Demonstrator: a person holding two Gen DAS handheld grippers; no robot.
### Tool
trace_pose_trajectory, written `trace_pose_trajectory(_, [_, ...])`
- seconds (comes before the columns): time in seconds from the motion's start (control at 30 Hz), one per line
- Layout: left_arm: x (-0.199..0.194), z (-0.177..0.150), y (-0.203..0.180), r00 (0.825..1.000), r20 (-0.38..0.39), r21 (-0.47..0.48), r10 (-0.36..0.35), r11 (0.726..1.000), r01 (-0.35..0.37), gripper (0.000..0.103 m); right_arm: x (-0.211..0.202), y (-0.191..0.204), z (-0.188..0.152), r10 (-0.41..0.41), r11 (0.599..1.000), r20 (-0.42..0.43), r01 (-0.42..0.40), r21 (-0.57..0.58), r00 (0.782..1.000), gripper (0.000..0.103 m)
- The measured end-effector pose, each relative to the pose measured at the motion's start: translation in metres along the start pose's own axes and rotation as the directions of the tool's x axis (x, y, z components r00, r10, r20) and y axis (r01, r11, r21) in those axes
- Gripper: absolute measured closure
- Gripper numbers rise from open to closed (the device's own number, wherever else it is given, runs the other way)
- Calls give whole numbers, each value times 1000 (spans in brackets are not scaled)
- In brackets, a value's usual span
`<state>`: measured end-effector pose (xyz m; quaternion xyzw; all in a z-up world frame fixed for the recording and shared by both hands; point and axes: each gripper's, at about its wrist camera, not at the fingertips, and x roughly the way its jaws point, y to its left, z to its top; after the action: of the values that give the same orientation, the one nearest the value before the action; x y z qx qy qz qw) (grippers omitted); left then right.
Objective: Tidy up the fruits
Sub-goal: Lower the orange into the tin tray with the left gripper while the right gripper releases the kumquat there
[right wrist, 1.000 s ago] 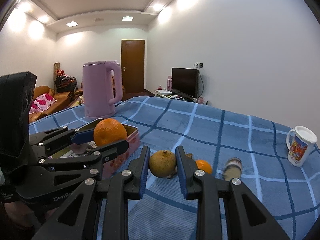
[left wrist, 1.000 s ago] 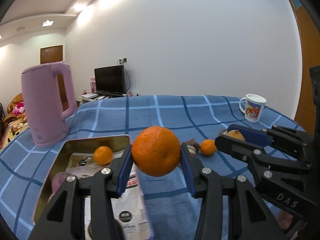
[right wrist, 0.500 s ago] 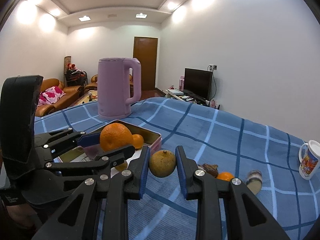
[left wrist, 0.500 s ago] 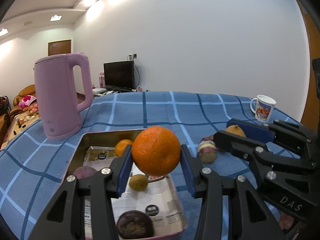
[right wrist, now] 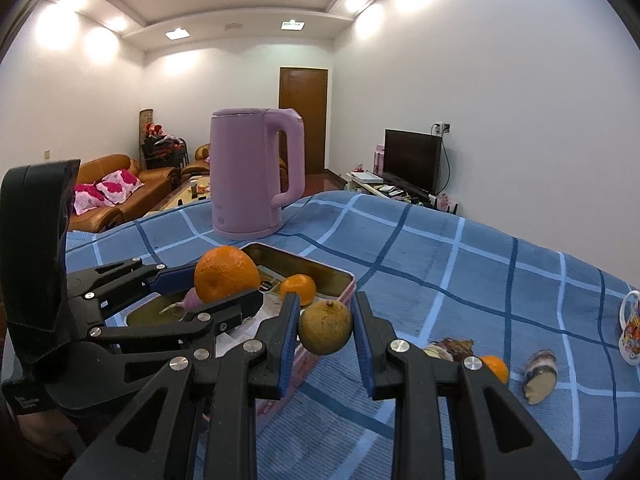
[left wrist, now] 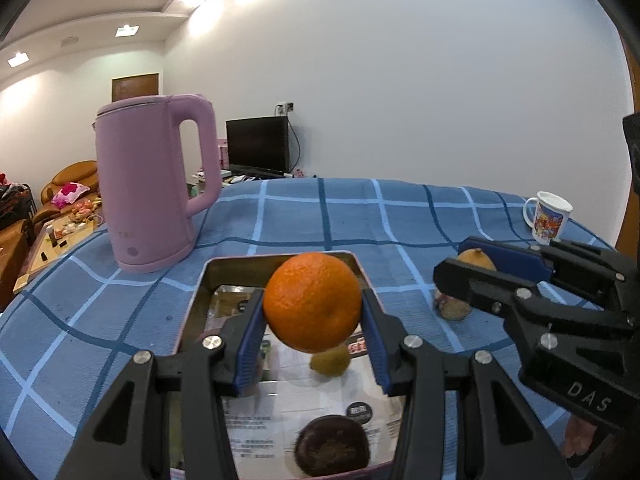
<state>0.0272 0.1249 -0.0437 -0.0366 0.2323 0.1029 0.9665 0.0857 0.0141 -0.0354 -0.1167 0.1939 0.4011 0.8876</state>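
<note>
My left gripper [left wrist: 313,322] is shut on a large orange [left wrist: 312,301] and holds it above the metal tray [left wrist: 280,261]. The tray holds a yellow-green fruit [left wrist: 330,361], a dark purple fruit [left wrist: 333,445] and, in the right wrist view, a small orange [right wrist: 298,287] and a pink root [right wrist: 188,299]. My right gripper [right wrist: 325,338] is shut on a brownish-green round fruit [right wrist: 325,327], just right of the tray's near corner [right wrist: 344,277]. The left gripper with its orange [right wrist: 226,273] shows there too.
A pink kettle [left wrist: 154,182] stands behind the tray on the blue checked cloth [left wrist: 360,216]. A white mug [left wrist: 548,216] sits at the far right. A small orange [right wrist: 495,368], a dried brown piece [right wrist: 450,349] and a cut root piece [right wrist: 540,376] lie on the cloth right of the tray.
Both grippers have swung left with their fruits. The left gripper's orange now hangs over the tray's middle, and the right gripper's fruit has come up beside the tray.
</note>
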Motion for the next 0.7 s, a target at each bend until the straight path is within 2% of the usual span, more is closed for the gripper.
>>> trace_pose_trajectory(0.7, [0,-2,24,998,-18,-1,56,998,-56,55,24,19,13,38,999,-26,-38,-29,999,75])
